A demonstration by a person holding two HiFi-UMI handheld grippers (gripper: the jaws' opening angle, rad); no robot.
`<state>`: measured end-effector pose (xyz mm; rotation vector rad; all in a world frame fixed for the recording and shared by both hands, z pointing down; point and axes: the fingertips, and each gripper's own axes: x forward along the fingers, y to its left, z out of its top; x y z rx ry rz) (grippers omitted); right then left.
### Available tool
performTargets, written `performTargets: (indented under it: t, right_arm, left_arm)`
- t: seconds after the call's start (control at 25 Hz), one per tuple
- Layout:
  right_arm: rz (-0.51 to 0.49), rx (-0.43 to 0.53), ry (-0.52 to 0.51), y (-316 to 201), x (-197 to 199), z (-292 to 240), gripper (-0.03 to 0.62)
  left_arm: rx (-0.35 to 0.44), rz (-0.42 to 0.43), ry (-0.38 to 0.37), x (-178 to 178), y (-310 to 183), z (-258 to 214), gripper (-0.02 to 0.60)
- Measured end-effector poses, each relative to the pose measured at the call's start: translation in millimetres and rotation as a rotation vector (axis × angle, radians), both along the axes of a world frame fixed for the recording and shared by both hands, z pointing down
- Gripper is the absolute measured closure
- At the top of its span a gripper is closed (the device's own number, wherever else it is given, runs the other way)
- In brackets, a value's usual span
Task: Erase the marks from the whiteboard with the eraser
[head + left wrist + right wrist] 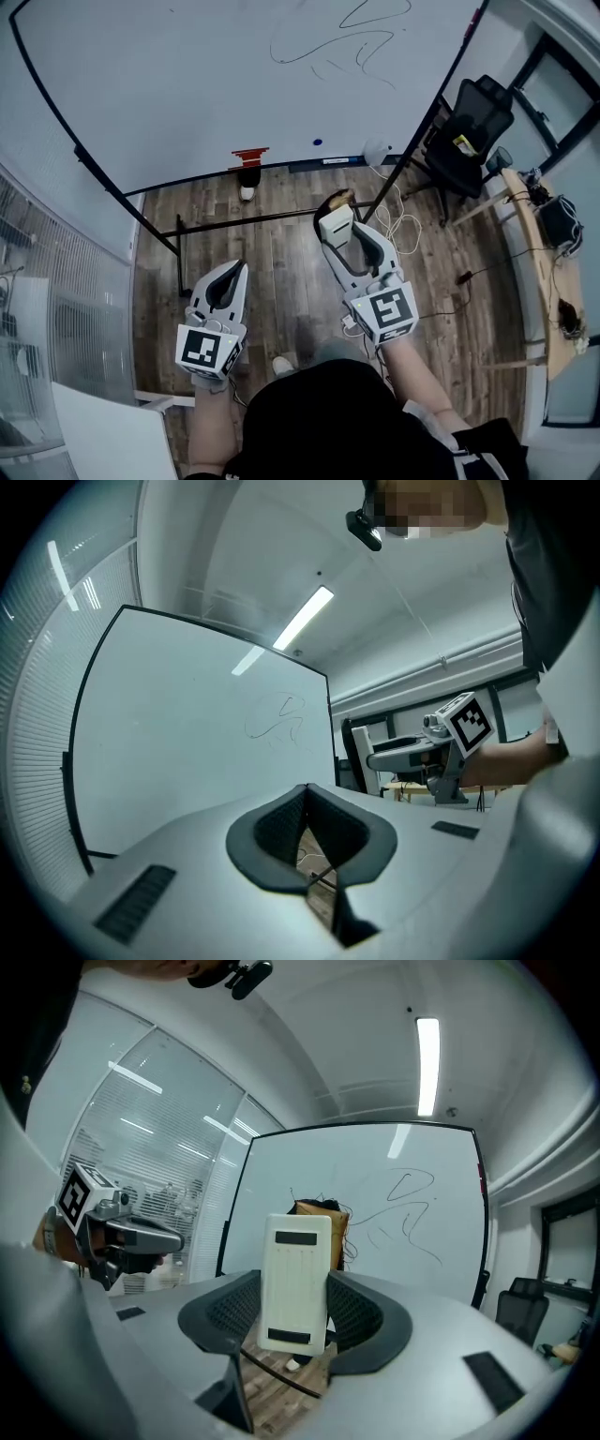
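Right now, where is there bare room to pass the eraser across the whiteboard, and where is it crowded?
The whiteboard is bare at left and middle, from its left frame to the marks at upper right. Its bottom edge carries a red item and a blue dot. The right gripper holds the eraser.

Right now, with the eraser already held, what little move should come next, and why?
Probably raise the right gripper forward and up toward the scribbles. Its jaws are shut on the eraser, but the eraser is apart from the whiteboard, down over the floor, and the scribbles sit high on the board's right part, not yet wiped.
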<state>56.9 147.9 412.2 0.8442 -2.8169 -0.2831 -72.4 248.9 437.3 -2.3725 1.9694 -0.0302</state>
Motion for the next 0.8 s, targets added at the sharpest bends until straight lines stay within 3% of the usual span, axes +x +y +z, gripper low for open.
performTargets:
  t: [0.36, 0.8]
  right_arm:
    - [0.037, 0.005, 0.006, -63, -22, 10, 0.349]
    - [-0.058, 0.059, 0.014, -220, -85, -7, 0.349]
  left_arm:
    - [-0.030, -0.025, 0.022, -30, -49, 17, 0.563]
    - [-0.043, -0.120, -0.008, -73, -200, 5, 0.563]
